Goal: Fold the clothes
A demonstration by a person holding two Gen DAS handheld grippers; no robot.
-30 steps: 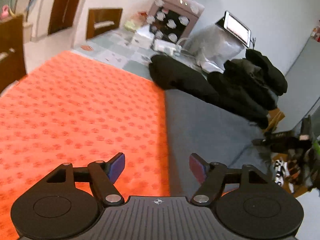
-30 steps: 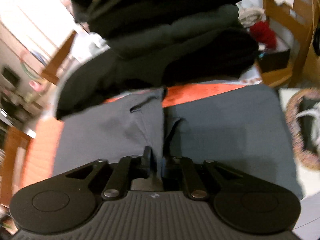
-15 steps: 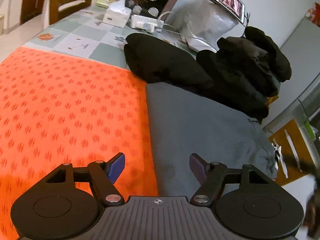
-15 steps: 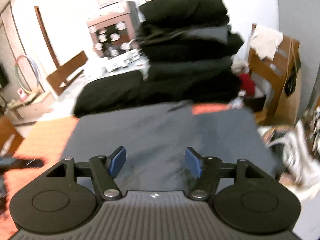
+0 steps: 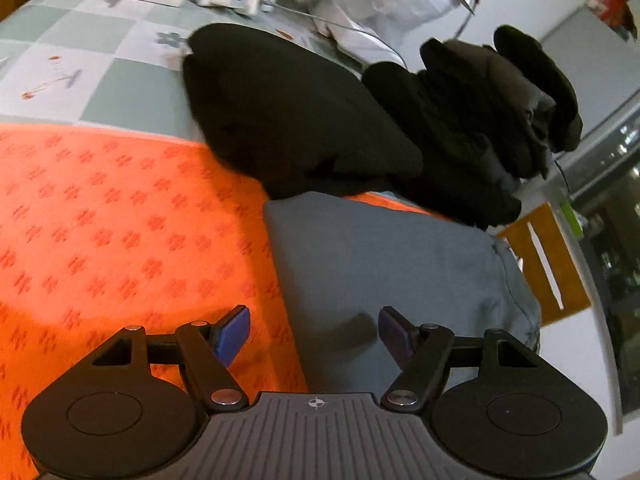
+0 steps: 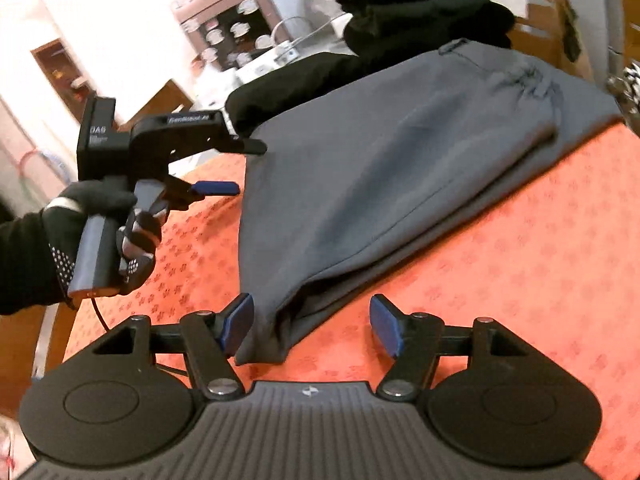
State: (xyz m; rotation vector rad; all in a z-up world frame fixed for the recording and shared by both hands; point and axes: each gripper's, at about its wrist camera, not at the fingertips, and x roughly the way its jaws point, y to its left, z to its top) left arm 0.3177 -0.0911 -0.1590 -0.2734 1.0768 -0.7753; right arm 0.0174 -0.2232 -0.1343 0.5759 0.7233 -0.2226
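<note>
Since the frame one second earlier, the right gripper (image 6: 311, 330) has let go of the fold of grey cloth it pinched and drawn back to the near end of the garment; the left gripper (image 5: 314, 334) has swung from the far side toward the garment's left edge.

The grey fabric trousers (image 6: 400, 168) lie flat on the orange paw-print table cover (image 6: 520, 272), doubled lengthwise, waistband toward the stack of folded dark clothes (image 6: 420, 4) at the far end. The leg-hem corner sits between the right gripper's spread blue pads, the left pad touching the cloth.

Both claws are spread wide and hold nothing.

Procedure for the grasp, as judged from this layout:
- Seat each pad pair over all stacked layers at an edge, not the top layer alone.
- Close fully before lifting.
- Lift both ends level so the layers stay aligned.

Pose: in the right wrist view the left gripper is held horizontally by a black-gloved hand (image 6: 104, 236) on its handle, fingers pointing at the trousers' left edge, just above the cover. The right gripper points forward along the garment.
</note>
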